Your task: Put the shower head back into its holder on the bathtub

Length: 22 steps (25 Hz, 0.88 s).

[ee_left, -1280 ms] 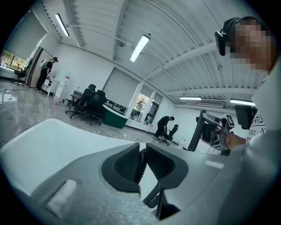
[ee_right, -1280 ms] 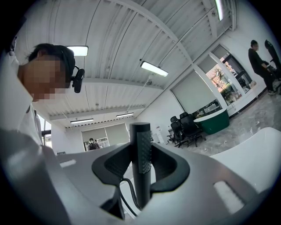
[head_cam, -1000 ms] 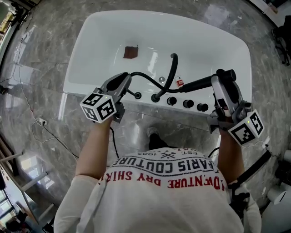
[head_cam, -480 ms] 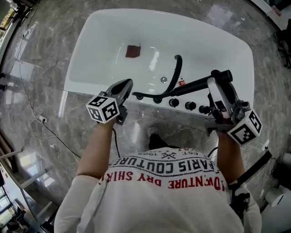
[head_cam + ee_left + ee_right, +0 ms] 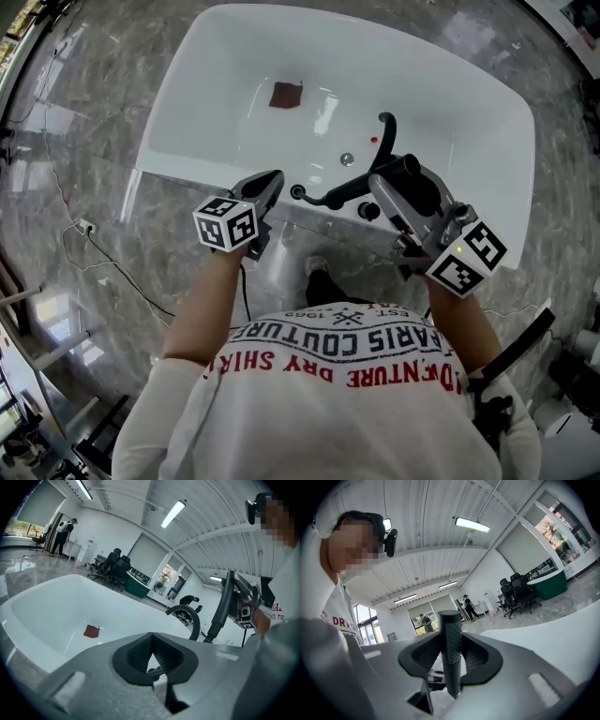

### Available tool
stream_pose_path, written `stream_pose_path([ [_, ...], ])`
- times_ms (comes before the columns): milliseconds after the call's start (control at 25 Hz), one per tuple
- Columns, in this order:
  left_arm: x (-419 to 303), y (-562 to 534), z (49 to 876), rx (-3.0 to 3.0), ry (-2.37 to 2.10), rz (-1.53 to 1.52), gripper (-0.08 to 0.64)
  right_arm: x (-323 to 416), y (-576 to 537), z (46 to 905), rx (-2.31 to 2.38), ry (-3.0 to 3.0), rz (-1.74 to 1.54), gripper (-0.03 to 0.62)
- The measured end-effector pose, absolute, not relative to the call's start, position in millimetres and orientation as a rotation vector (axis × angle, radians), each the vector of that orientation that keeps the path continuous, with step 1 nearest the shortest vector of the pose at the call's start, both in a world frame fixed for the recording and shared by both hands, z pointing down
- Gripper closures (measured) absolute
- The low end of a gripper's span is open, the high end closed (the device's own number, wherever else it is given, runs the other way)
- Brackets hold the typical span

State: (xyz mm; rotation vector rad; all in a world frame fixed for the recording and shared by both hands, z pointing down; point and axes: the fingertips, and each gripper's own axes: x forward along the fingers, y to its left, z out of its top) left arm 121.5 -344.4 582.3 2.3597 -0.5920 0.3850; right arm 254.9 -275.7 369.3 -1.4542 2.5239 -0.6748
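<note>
The shower head (image 5: 358,187) is not yet in the holder (image 5: 298,192). It is held in the air just to the right of the holder by the right gripper (image 5: 401,183), whose jaws are clamped on the dark textured handle. In the right gripper view the handle is seen upright between the two pads, pressed from both sides.

The long axis of the shower head is slanted. Its lower end, where the hose (image 5: 157,669) is joined, points towards the holder and is close to it but not inside. Its upper end lies further right of the holder, under the right gripper. It is judged that the coming move must bring the lower end over the opening and then push the handle down along this same axis. A sideways push would probably only knock it against the edge of the holder.

The left gripper (image 5: 272,180) is just to the left of the holder, nearer to it than the right gripper is, with a small gap between. Its jaws are closed together and nothing is gripped. Only a short ribbed piece of hose is seen through the gap below the pads.

Counted: one shower head, one hose, one holder, two grippers. Behind the holder one bathtub (image 5: 216,103) is seen, with one curved black spout (image 5: 386,131), one drain (image 5: 347,159) and one brown-red square (image 5: 286,94) on the bottom. To the right of the holder only one knob (image 5: 367,212) is seen plainly. If more are there, they are covered by the right gripper.
</note>
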Motion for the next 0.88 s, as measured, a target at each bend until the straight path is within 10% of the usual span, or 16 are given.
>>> stream_pose_path([
  [880, 58, -307, 575, 2.348, -0.663, 0.424, 0.560, 187, -313, 459, -1.466, 2.853, -0.710, 0.453],
])
